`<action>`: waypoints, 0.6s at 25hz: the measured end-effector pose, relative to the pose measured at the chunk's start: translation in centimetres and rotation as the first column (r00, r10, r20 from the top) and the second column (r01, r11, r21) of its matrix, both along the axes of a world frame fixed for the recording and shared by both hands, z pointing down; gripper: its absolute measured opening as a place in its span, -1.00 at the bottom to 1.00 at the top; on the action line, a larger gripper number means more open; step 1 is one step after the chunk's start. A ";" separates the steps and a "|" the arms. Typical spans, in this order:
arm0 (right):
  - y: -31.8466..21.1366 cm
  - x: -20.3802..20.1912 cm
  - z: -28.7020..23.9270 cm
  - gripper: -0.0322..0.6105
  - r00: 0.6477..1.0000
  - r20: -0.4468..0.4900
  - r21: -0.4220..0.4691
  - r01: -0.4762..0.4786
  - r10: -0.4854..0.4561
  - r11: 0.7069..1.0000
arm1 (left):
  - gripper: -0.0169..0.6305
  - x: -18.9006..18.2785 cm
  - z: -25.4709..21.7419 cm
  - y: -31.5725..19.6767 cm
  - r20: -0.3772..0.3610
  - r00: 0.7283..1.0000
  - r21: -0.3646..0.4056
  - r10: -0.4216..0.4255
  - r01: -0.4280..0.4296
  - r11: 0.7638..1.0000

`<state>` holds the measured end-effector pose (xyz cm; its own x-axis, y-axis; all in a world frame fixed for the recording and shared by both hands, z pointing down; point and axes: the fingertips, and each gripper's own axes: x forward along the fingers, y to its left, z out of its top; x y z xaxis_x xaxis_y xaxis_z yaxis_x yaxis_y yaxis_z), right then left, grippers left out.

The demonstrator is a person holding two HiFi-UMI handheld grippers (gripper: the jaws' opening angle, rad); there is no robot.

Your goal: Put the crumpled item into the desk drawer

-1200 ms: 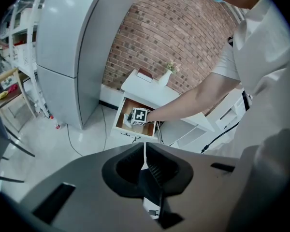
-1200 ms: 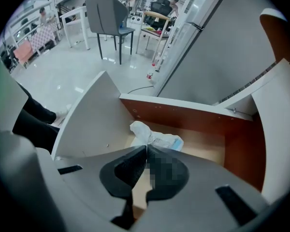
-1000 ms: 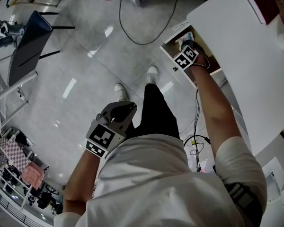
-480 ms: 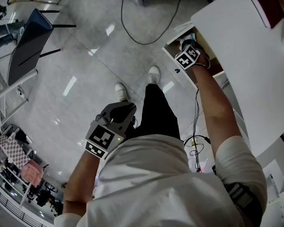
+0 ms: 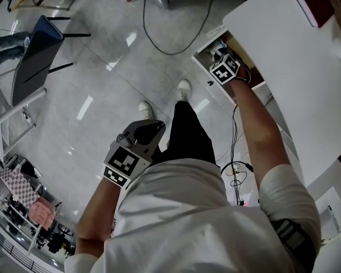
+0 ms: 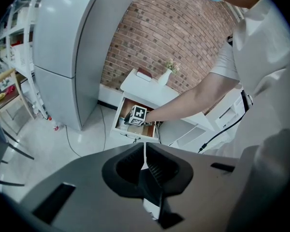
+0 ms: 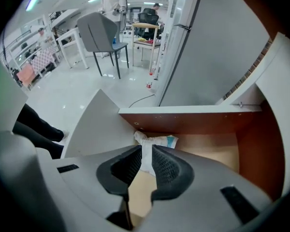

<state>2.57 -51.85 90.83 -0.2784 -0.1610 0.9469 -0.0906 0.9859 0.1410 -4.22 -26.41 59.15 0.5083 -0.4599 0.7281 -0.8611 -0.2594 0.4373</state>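
A person in a white shirt stands over a white bench (image 5: 295, 67), one arm stretched down into its open drawer (image 7: 198, 122). The right tongs (image 7: 146, 148) are inside the drawer, their ribbed pads drawn in on the crumpled item (image 7: 159, 140), a white wad with a touch of blue. It sits low in the drawer near the brown far wall, bunched past the pad tips and caught in the narrow gap between them. The drawer's pale wooden floor shows bare to the right of the wad. The left tongs (image 6: 145, 146) are held at the person's side, well apart from the bench, pressed together with nothing between them and aimed across the room at the drawer. From there the bench is seen standing against a brick wall (image 6: 174, 28), beside a tall grey cabinet (image 6: 67, 42). A dark red flat object (image 5: 314, 4) lies on the bench top. From above, a black cable (image 5: 159, 44) loops across the glossy grey floor (image 5: 102, 73), a dark chair (image 5: 34, 56) stands off to the left, and the person's white shoes (image 5: 183, 89) point toward the drawer.
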 end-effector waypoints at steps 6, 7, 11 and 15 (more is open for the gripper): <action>1.7 0.6 -6.6 -0.73 0.997 0.051 0.002 -0.052 0.052 0.999 | -0.85 0.0 -4.3 0.0 -0.008 0.998 0.056 0.058 -0.057 0.997; 2.2 0.8 -7.8 -0.75 0.996 0.064 0.000 -0.066 0.066 0.998 | -0.85 0.2 -5.1 0.2 -0.007 0.997 0.066 0.071 -0.070 0.995; 4.7 1.6 -12.2 -0.79 0.986 0.107 -0.010 -0.123 0.124 0.992 | -0.85 0.5 -7.3 1.1 0.001 0.991 0.123 0.133 -0.132 0.984; 8.6 1.9 -17.3 -0.80 0.956 0.179 -0.070 -0.224 0.233 0.972 | -0.85 0.0 -9.2 2.7 0.018 0.983 0.175 0.180 -0.181 0.968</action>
<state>4.45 -43.28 73.54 -0.4099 -0.1958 0.8908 -0.3341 0.9410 0.0531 -4.26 -23.74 49.92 0.5931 -0.4813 0.6455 -0.7939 -0.4830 0.3694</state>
